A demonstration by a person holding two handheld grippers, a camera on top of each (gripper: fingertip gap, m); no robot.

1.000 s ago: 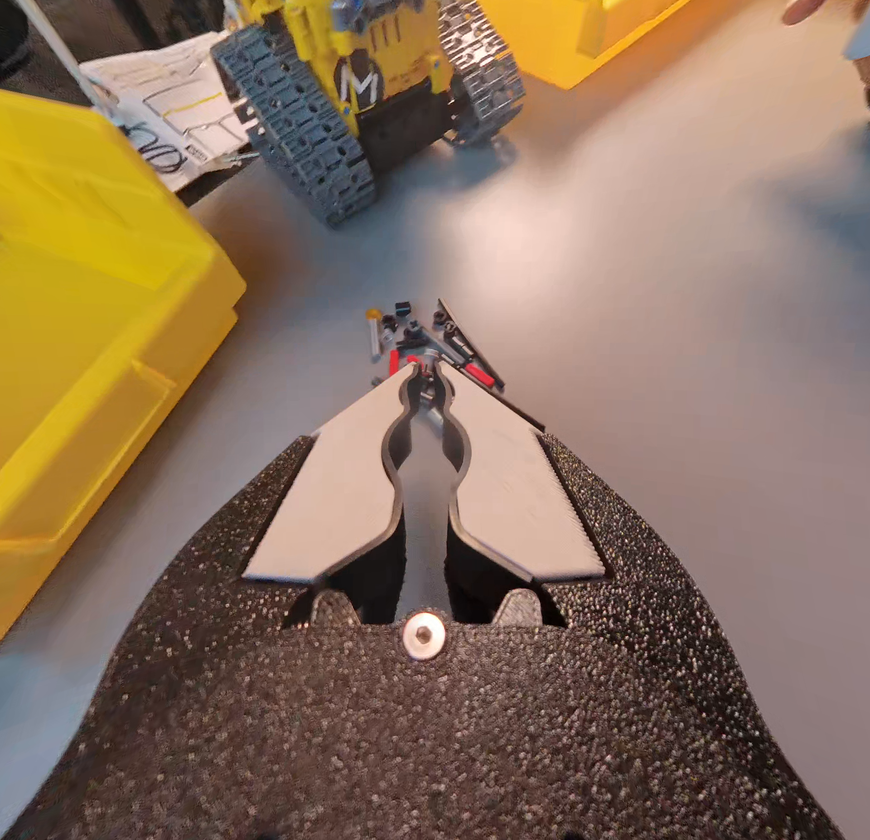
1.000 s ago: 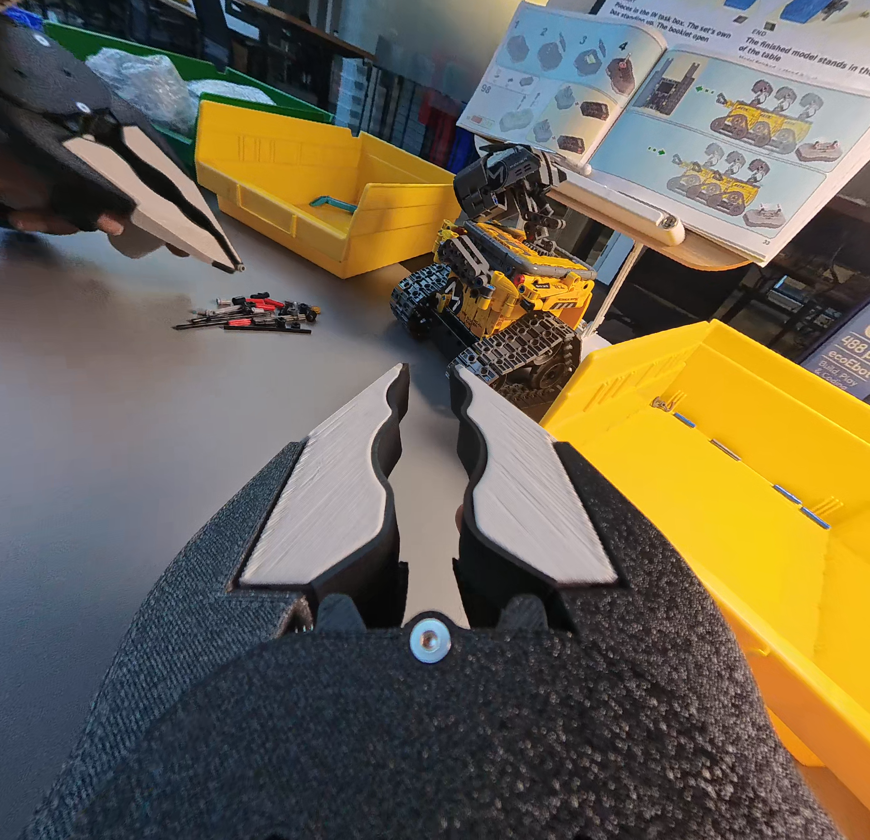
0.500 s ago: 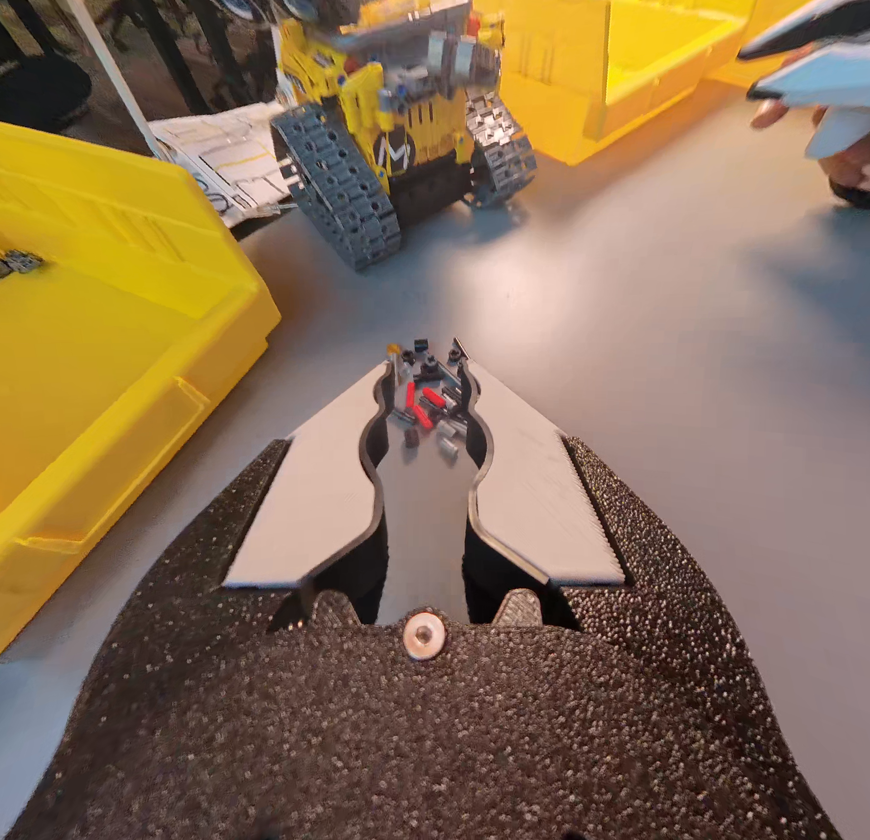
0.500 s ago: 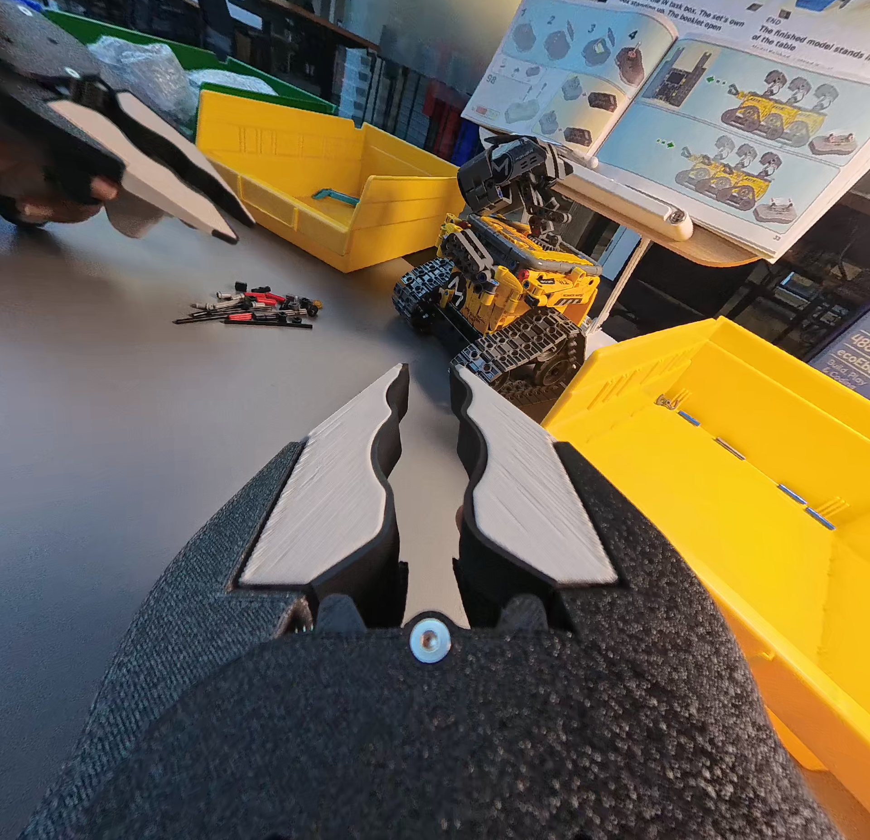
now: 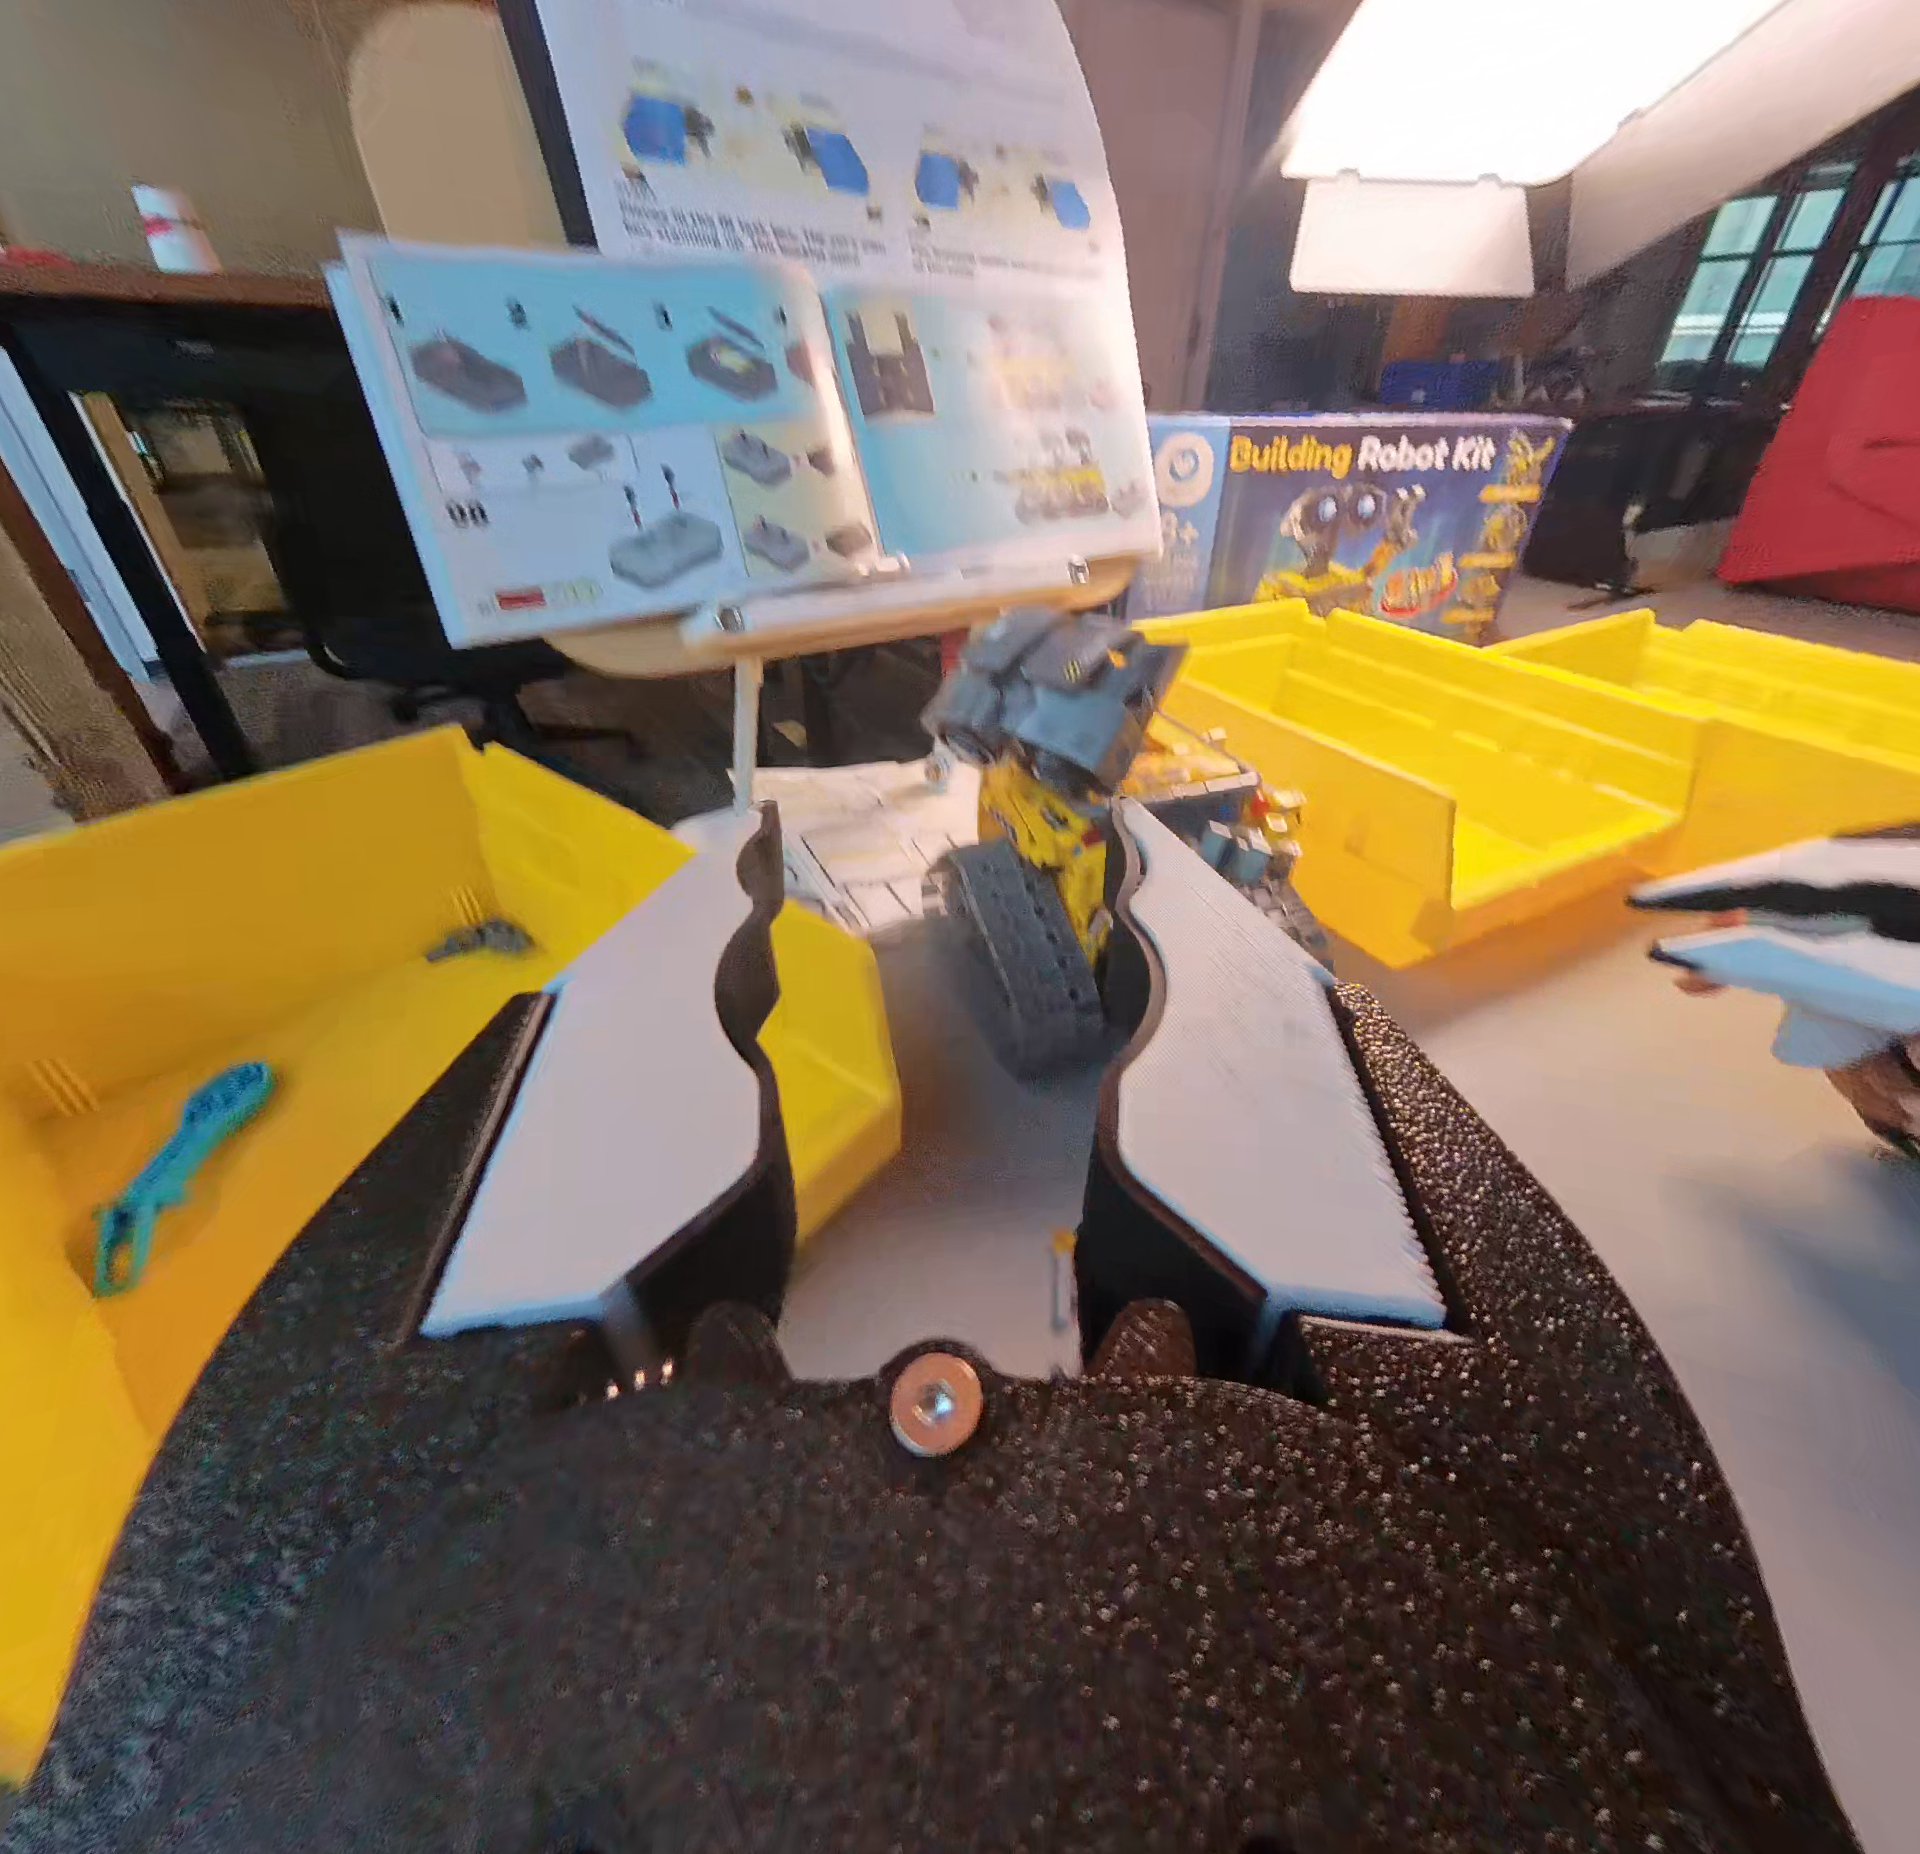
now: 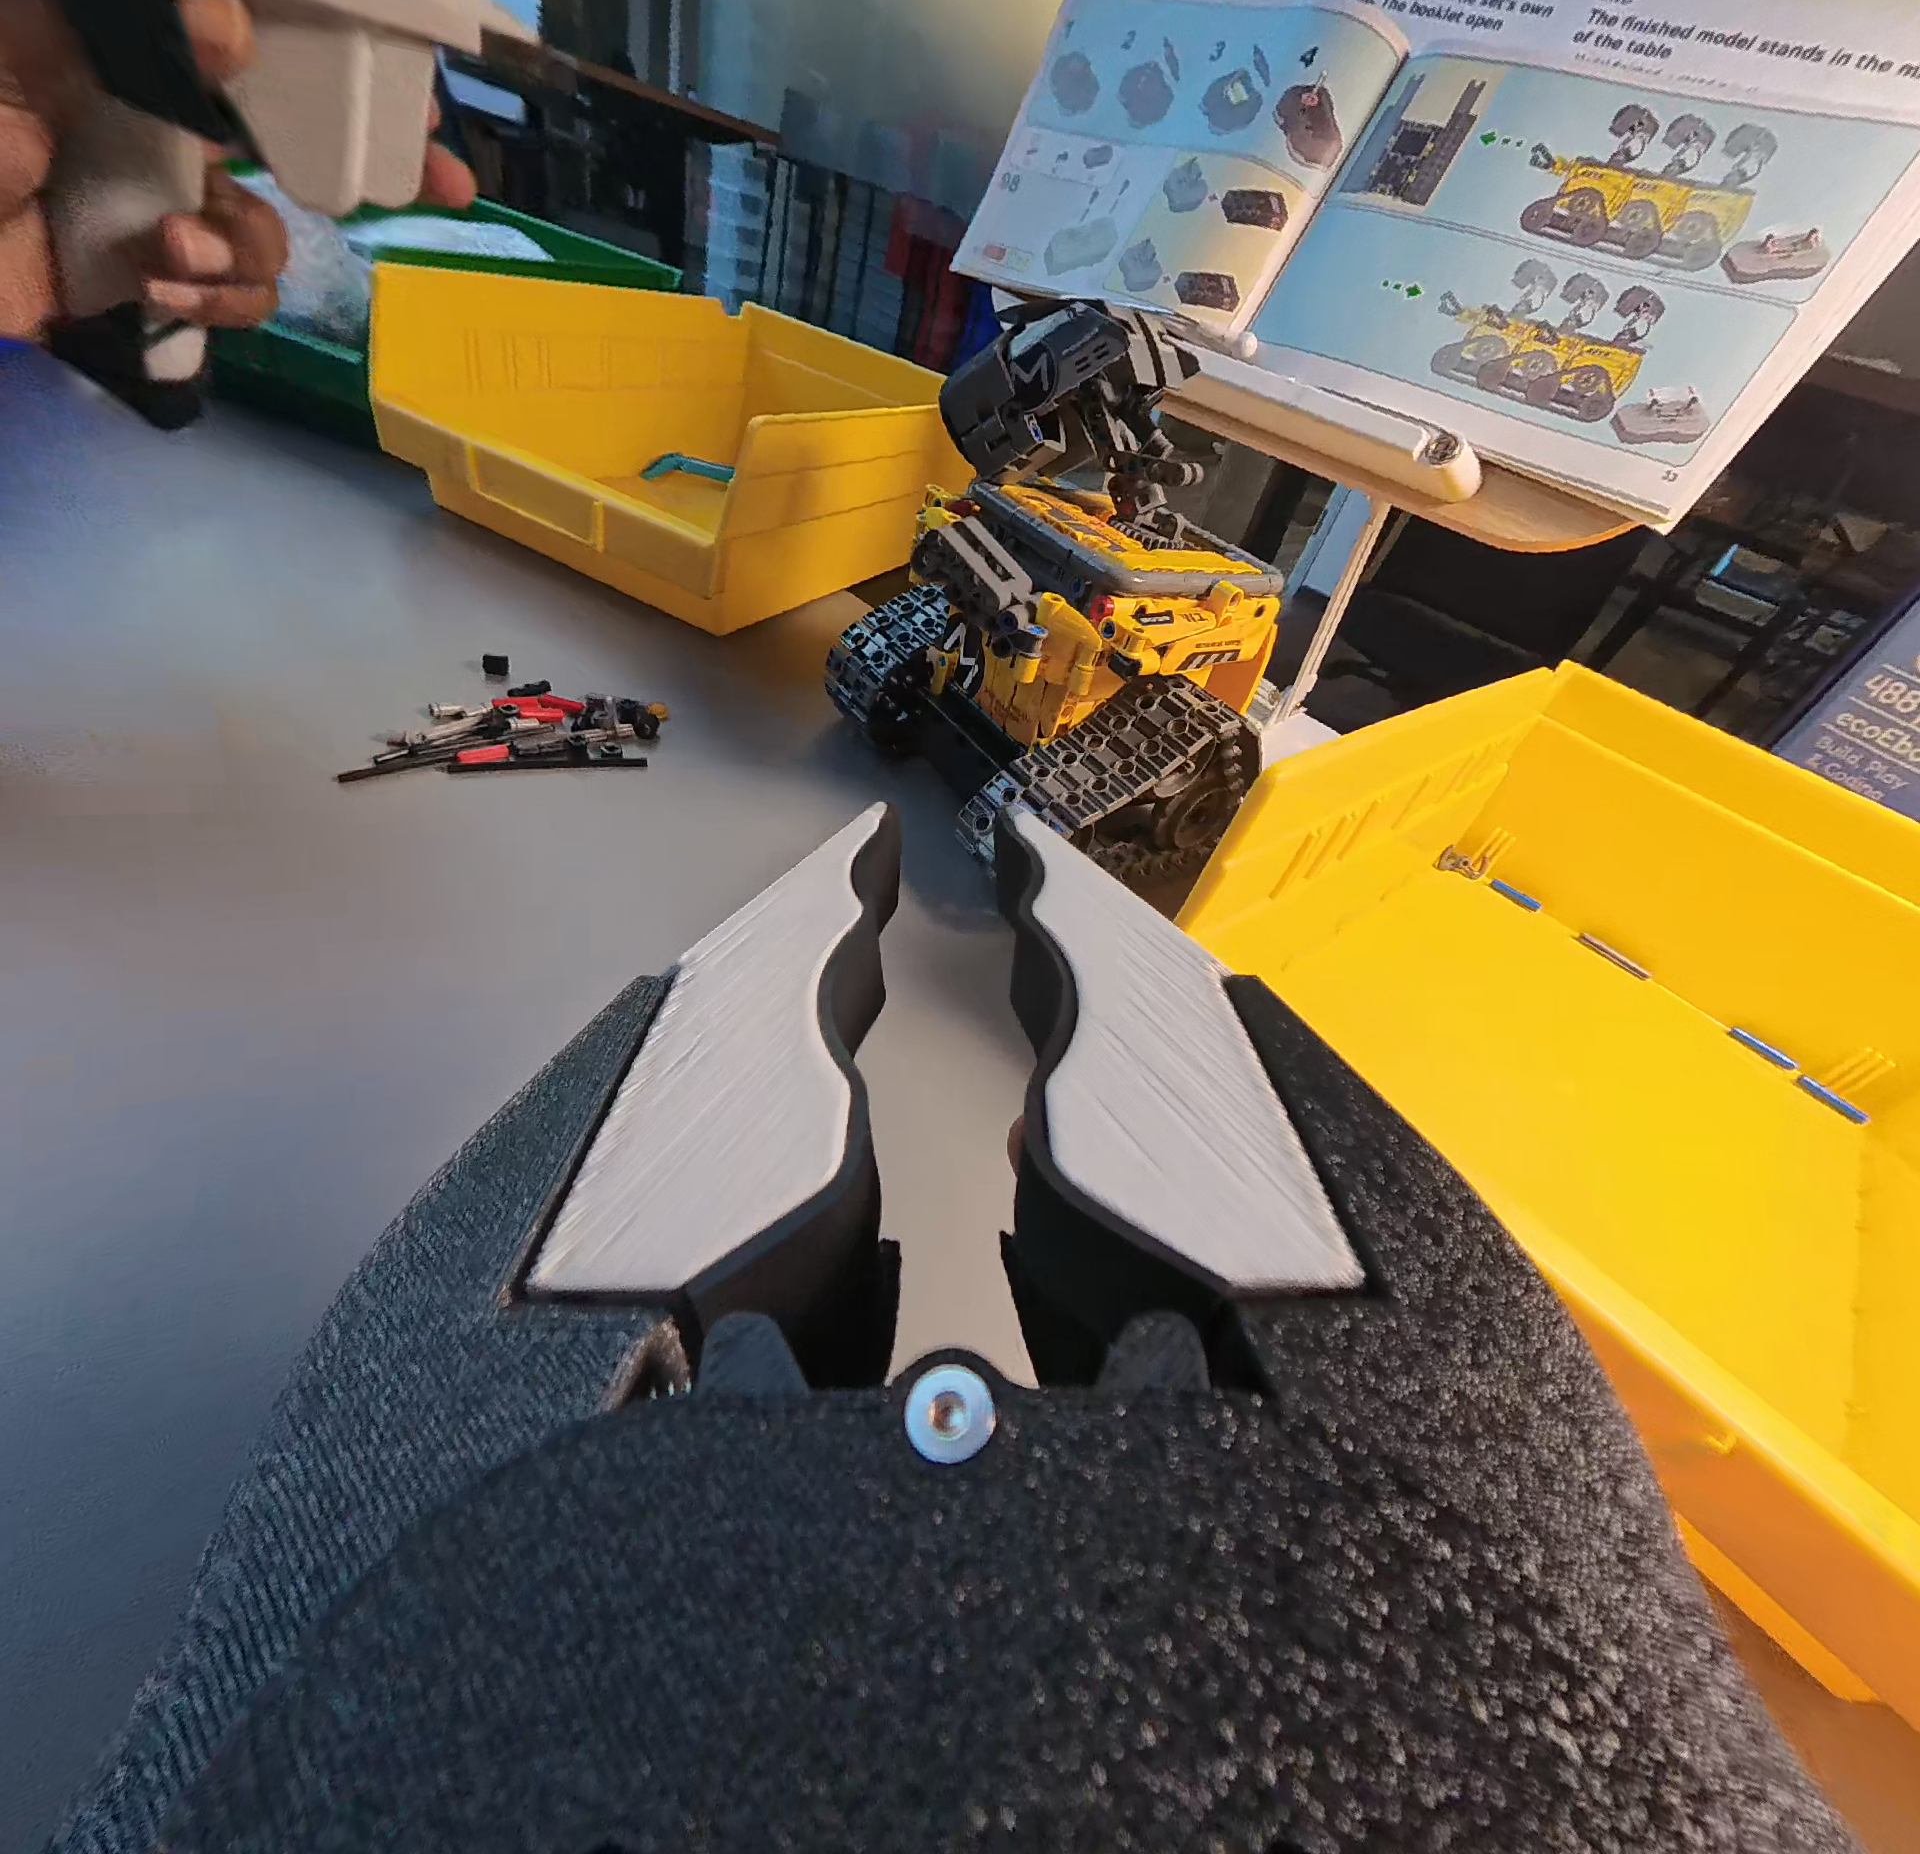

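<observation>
Tongs left (image 5: pixel 940 848) spread wide, right (image 6: pixel 945 838) narrowly apart, both empty, near tracked yellow robot model (image 6: pixel 1070 630)

Light source: bright ceiling panel (image 5: pixel 1558 48) at the upper right of the left wrist view, blown out to white.
Brightness: both views well lit; the room behind is dim.
Glare: soft sheen on the grey table (image 6: pixel 260 921) in the right wrist view.
Shadows: faint, soft-edged, under the toy robot (image 6: pixel 1070 651).
Blur: left wrist view smeared, probably by motion; the booklet (image 5: pixel 727 433) pages are unreadable there.
Sharpness: right wrist view crisp mid-frame; the hand (image 6: pixel 135 194) at the upper left is blurred.
Distortion: wide-angle bending at the edges of both views.
</observation>
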